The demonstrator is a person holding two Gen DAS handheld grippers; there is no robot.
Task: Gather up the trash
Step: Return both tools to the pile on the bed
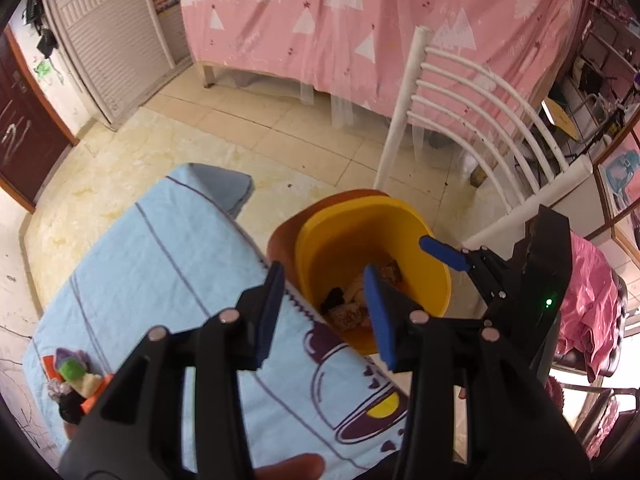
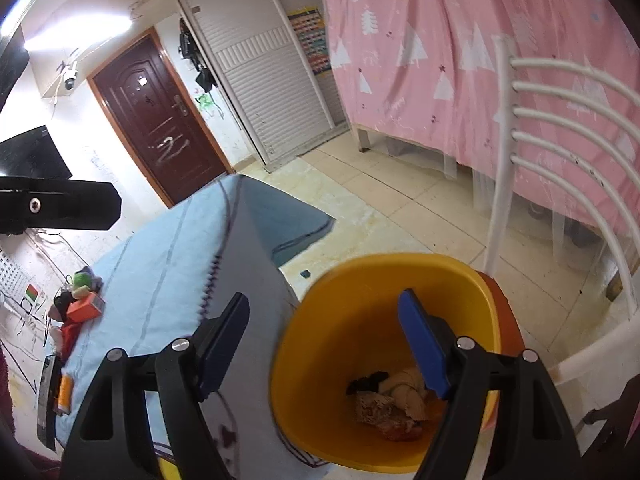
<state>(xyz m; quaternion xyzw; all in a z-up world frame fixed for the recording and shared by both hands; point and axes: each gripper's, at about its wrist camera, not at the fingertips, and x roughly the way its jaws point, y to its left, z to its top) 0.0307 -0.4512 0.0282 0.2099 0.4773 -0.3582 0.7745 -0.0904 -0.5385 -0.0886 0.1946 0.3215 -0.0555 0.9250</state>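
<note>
Since both grippers hang over the yellow bin (image 2: 384, 280) with nothing between the jaws, we'd call this the end of a drop: the left gripper (image 1: 326, 312) stands partly open and empty, the right gripper (image 2: 328, 344) wide and empty. Trash (image 2: 394, 404) sits at the bottom of the bin, straight below the right one's far finger. To do it well, we'd lift clear of the rim before swinging back, so no finger clips the bin.

More trash (image 1: 78, 380) waits on the blue-covered worktop (image 1: 160, 248), well off to the left gripper's near left. The right view adds an orange box (image 2: 84, 306) in that heap, plus something dark at the worktop's edge, maybe a remote, hard to say.
</note>
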